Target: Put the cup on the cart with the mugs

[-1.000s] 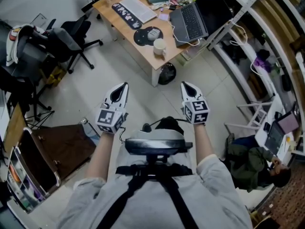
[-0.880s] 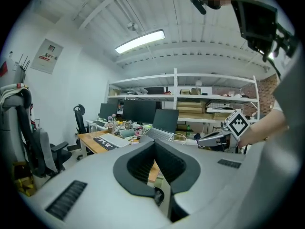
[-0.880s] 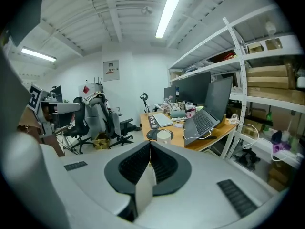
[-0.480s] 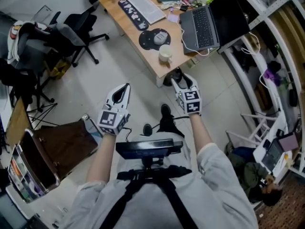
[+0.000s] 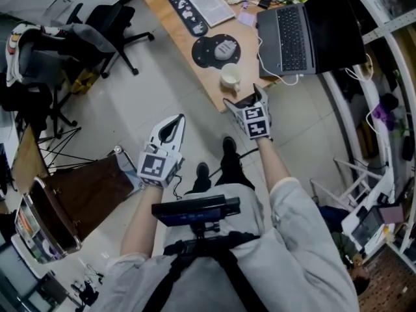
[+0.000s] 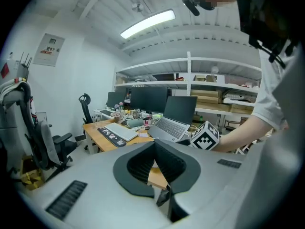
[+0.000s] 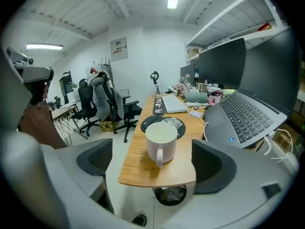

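Observation:
A white cup [image 5: 230, 77] [image 7: 161, 141] stands upright near the front edge of the wooden desk [image 5: 195, 64], handle toward me. My right gripper [image 5: 246, 104] [image 7: 155, 168] hovers just short of that desk edge. Its jaws are opening and stand wide apart; the cup sits ahead of them, untouched, and nothing is between the pads. My left gripper [image 5: 175, 121] [image 6: 157, 168] hangs lower over the floor, shut and empty. A cart [image 5: 45, 220] with a metal rail and a brown top stands at the lower left; I cannot make out mugs on it.
An open laptop [image 5: 289, 34], a keyboard [image 5: 208, 2] and a round mouse pad with a mouse [image 5: 218, 47] share the desk. Office chairs [image 5: 107, 25] stand to the left. A dark bin [image 7: 169, 194] sits under the desk edge. Shelving [image 5: 383, 103] runs along the right.
My right gripper has moved forward to the desk edge near the cup and its jaws have spread apart. The desk has drawn closer. The left gripper has barely shifted.

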{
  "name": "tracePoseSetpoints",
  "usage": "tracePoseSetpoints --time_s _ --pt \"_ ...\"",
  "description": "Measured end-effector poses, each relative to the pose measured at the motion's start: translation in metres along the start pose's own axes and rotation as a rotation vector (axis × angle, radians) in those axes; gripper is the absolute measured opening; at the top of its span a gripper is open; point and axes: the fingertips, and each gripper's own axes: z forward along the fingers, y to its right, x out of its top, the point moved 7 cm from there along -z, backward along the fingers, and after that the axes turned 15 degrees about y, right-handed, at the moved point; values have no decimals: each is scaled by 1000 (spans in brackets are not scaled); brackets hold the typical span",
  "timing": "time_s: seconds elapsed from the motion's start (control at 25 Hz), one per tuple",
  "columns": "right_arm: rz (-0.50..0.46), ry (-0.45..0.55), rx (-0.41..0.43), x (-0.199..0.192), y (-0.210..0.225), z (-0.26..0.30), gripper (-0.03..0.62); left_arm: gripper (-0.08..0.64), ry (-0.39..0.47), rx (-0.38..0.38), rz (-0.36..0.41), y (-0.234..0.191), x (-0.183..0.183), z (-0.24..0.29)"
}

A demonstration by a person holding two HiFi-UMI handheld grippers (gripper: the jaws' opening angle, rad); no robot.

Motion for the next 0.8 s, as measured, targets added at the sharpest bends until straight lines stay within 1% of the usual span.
tracePoseSetpoints --time_s 0.08,0.16,0.28,0.4,0.48,0.64,0.8 --pt "-1 -17 14 -9 3 17 529 6 -12 17 -6 -3 -4 5" --pt "3 -18 23 -16 6 31 537 6 -23 31 -13 -6 -10 9" --pt "11 25 27 -20 9 47 546 6 -50 52 -32 -8 -19 12" --pt "13 76 15 -22 15 60 546 6 -51 59 -48 -9 -29 17" --pt "12 89 5 -24 19 68 546 6 -65 70 -60 -9 -34 21" --pt "11 83 4 -31 23 80 545 6 -66 54 -54 -8 -42 27" --pt "-20 85 33 -31 21 89 545 6 -77 54 -63 -7 -47 31"
